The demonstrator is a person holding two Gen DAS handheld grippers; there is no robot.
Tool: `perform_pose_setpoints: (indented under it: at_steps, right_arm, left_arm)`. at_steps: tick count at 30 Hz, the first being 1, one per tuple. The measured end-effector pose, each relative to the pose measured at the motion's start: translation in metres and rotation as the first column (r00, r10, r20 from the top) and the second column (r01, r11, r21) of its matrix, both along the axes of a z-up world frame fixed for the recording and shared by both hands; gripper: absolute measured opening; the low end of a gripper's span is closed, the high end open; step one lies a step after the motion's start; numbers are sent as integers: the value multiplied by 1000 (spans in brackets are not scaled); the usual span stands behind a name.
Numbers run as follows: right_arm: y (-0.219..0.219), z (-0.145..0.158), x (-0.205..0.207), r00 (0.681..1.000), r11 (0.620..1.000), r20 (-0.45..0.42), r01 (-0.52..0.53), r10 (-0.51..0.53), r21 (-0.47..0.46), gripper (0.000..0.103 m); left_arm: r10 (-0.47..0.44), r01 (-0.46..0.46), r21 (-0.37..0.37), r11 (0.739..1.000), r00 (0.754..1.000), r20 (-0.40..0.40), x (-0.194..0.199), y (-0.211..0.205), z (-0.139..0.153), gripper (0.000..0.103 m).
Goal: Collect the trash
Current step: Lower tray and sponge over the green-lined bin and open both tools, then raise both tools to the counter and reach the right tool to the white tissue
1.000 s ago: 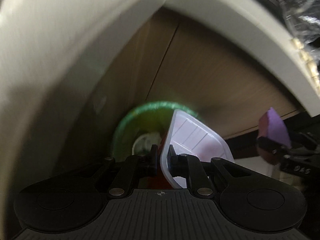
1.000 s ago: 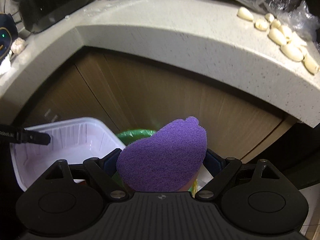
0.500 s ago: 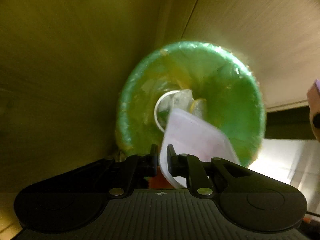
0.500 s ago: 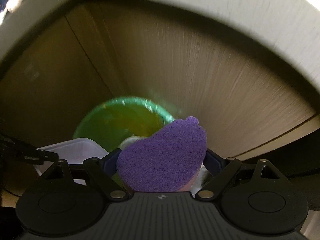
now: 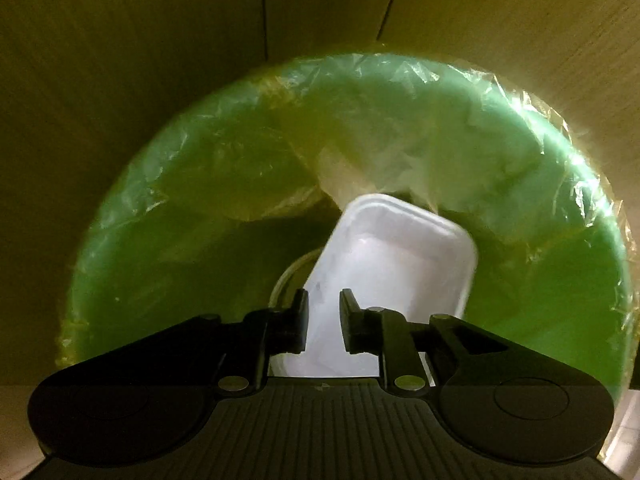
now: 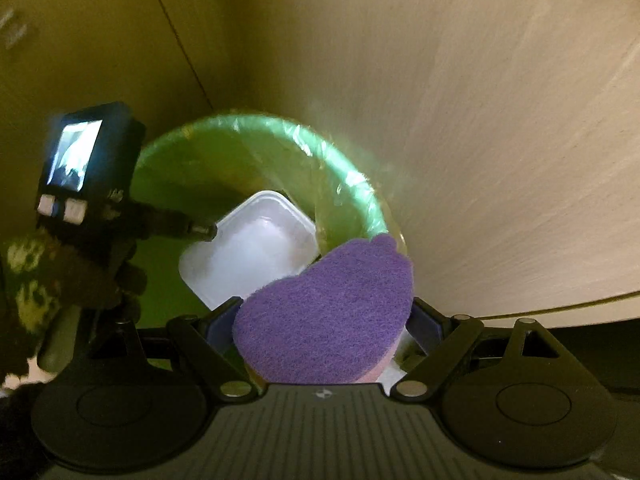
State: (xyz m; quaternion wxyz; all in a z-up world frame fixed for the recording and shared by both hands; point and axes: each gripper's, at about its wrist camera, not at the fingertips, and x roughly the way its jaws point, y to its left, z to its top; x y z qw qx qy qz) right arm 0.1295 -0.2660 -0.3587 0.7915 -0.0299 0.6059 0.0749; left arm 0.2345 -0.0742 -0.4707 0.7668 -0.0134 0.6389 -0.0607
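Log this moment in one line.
left tool: open, white tray between fingers | right tool: shut on purple sponge | both over green bin

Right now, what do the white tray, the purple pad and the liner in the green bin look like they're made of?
White tray: looks like thin moulded plastic, smooth and slightly translucent, with a rolled rim. Purple pad: fuzzy fibrous scouring surface, matte, with what seems a pink sponge layer underneath. Liner: thin clear plastic film, crinkled and glinting, over the green bin, probably smooth hard plastic.
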Motion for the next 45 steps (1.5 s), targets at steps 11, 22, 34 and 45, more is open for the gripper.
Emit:
perform_pose_setpoints:
  at_steps: [11,22,34,45]
  right_arm:
    - [22,-9,19,999,994,11,-37,36,99,87]
    - [50,-156,104,961,936,-259,174,-94,306,78]
    - [36,24,67,996,980,-46,78,-70,181,79]
    - [71,230,65,896,986,437,2,-75,166,84]
  left_arm:
    - [87,-87,-73,994,996,-3,-32,36,51,21]
    - [73,-70,-184,980,997,7,-75,46,98,21]
    - [-1,46,-290,956,988,153,-50,38,245,21]
    - [209,-69,-269,961,818,536,-13,134,411,21]
